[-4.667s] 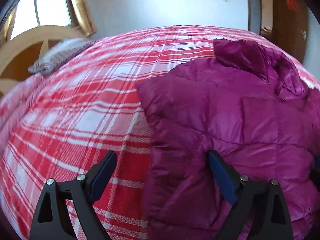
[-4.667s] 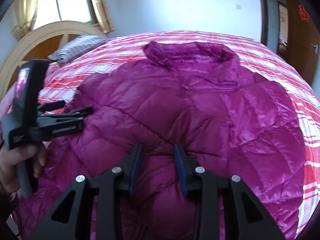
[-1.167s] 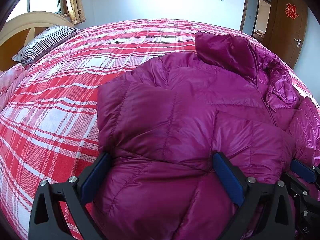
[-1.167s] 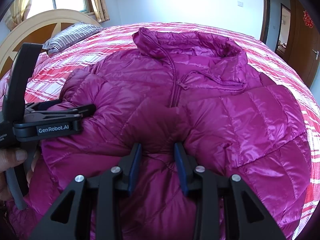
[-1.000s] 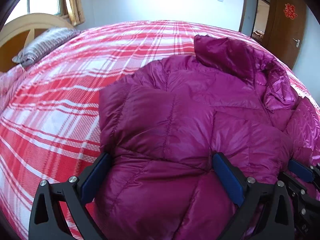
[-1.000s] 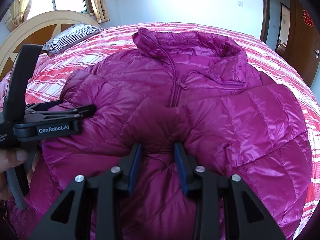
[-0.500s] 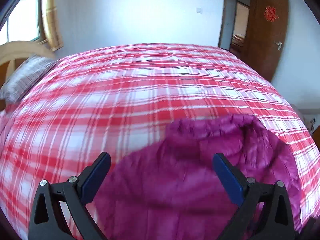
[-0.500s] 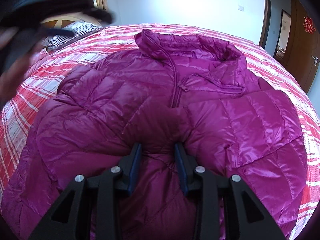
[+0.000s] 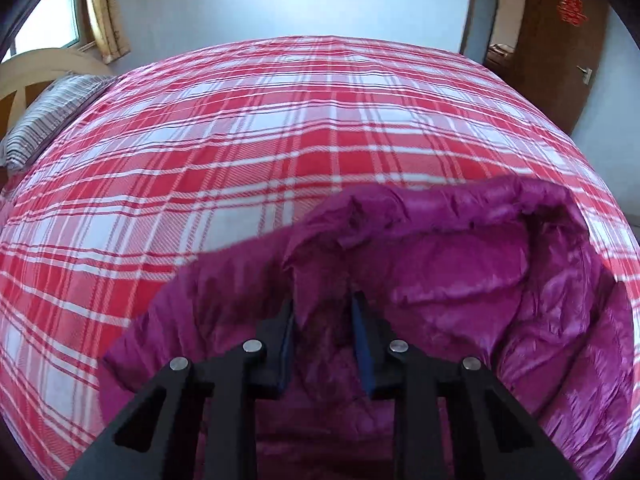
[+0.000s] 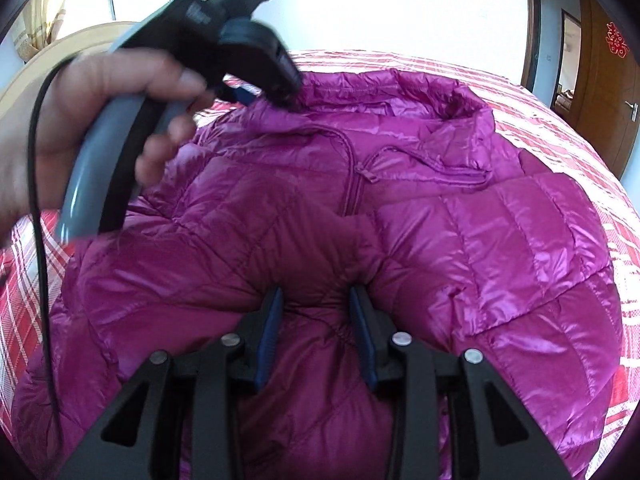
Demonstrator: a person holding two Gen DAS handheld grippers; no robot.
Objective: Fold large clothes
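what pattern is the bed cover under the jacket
Red and white plaid bed cover, clearest in the left wrist view.

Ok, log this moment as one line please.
left claw: closing on jacket collar | right claw: shut on jacket's lower middle | jacket: flat on plaid bed, front up | stage: collar grab

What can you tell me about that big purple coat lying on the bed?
The coat is a shiny magenta quilted puffer with a stand-up collar and a front zipper, spread front-up on a red plaid bedspread. A sleeve is folded across its chest. The right claw pinches that sleeve; the left claw is closing on fabric at the collar.
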